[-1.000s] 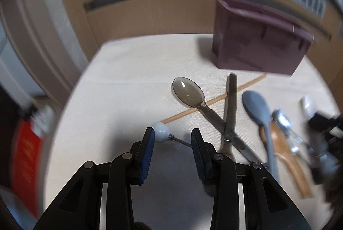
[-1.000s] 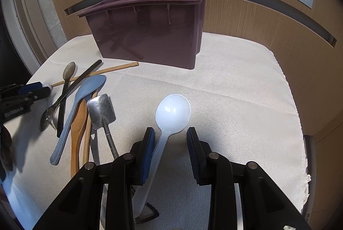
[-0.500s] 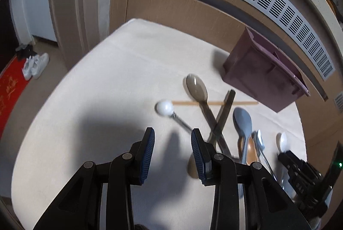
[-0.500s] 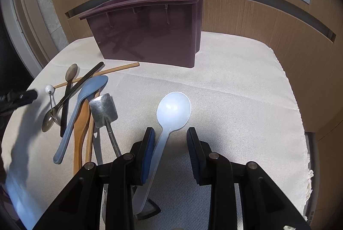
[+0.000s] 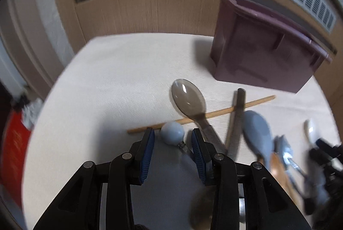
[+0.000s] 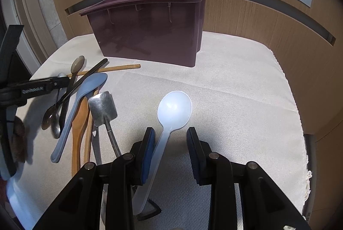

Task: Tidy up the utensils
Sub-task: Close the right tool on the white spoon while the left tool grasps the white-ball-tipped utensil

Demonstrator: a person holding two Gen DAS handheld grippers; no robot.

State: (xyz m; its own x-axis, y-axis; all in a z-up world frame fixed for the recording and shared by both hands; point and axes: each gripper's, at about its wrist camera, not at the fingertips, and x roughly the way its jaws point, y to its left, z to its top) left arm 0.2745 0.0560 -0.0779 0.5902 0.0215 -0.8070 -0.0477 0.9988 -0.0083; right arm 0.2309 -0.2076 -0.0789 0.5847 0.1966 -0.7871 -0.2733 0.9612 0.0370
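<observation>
Since half a second ago the left gripper point(image 5: 172, 139) has dropped low again, its jaws apart around the ball-tipped utensil point(image 5: 172, 134), while the right gripper point(image 6: 170, 142) sits jaws apart over the white spoon point(image 6: 174, 108) handle, gripping nothing. Closing on that round ball risks it squirting out, or dragging the crossed brown spoon point(image 5: 188, 100) and chopstick point(image 5: 225, 110) along. Every utensil lies on the cloth; the maroon bin point(image 6: 150, 30) interior is hidden.

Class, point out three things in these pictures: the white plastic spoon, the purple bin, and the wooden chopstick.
white plastic spoon point(image 6: 174, 109), right wrist view, middle of its bowl.
purple bin point(image 6: 148, 34), right wrist view, its front wall.
wooden chopstick point(image 5: 220, 111), left wrist view, mid-shaft.
</observation>
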